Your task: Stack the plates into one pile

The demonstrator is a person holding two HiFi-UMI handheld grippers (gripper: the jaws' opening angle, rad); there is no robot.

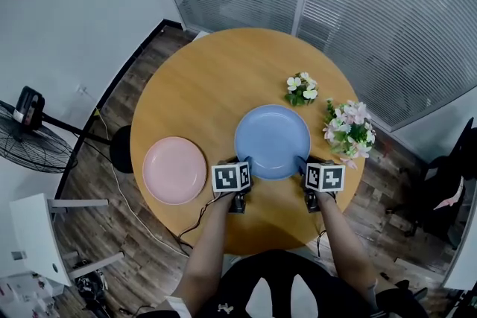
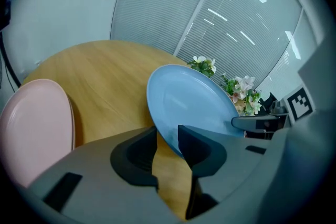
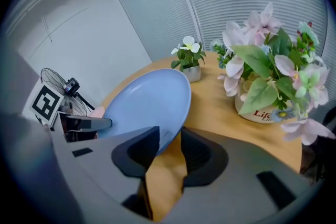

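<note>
Plates number two on the round wooden table [image 1: 209,78], one blue and one pink, and they lie apart, not yet stacked. Nearest the person, the left gripper [image 1: 243,164] and the right gripper [image 1: 302,164] sit side by side at the near rim of the blue plate [image 1: 273,139], each carried at the end of a forearm that reaches in from the bottom of the head view. In the left gripper view the jaws are closed partway and pinch that rim on its near left side, with bare wood showing in the gap below the rim. The right gripper view shows the same on the near right side: the jaws clamp the rim and the dish spreads away from them toward the left. In both gripper views the blue plate stands at a tilt to the tabletop and looks raised clear of it, held only by the two grips. It sits to the right of the table's middle. The pink plate [image 1: 174,170] lies flat on the wood to its left, near the table's edge, well clear of both grippers. Beyond the blue plate a small pot of white flowers [image 1: 302,89] stands on the table, and a bigger bunch of pink flowers [image 1: 349,126] stands to the right near the rim. A fan [image 1: 30,130] stands on the floor at far left, and blinds [image 1: 373,11] close off the back.
</note>
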